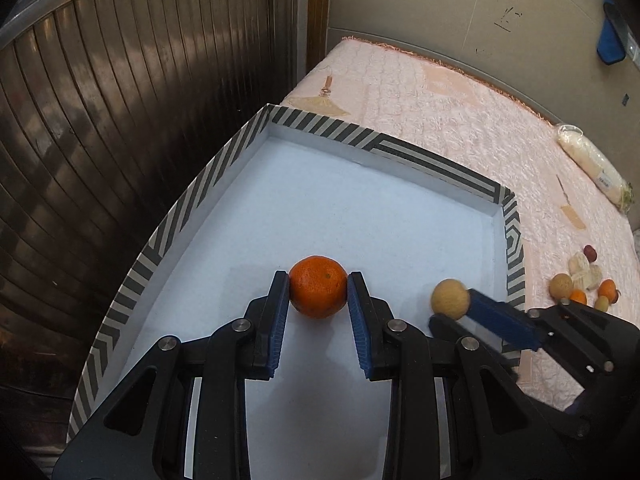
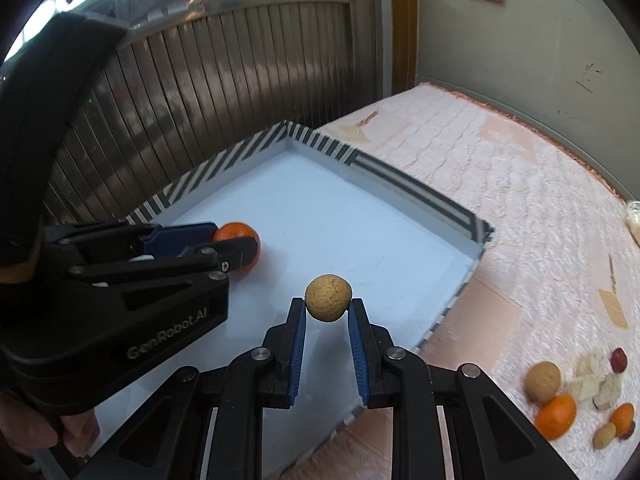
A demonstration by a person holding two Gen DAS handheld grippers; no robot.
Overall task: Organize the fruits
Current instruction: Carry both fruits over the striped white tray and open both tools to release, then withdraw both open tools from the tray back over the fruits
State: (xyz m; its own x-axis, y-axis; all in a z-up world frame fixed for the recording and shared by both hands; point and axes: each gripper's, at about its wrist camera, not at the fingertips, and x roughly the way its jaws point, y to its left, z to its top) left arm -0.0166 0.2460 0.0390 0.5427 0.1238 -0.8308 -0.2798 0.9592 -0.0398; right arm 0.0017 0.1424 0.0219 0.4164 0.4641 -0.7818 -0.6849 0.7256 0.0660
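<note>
Fruits gripped over striped tray [image 1: 182, 216].
Left claw [image 1: 318, 290] pinches firm, light orange [image 1: 318, 291] at its middle; right claw [image 2: 328, 306] clamps smooth tan fruit [image 2: 328, 298], liable to slip.

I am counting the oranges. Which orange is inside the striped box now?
Only the orange held by the left gripper; the other two oranges lie on the pink cover outside the box.

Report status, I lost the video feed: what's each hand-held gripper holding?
Left hand-held gripper shut on orange, over striped tray. Right hand-held gripper shut on tan round fruit, also over tray. Tray floor bare, nothing blocking.
</note>
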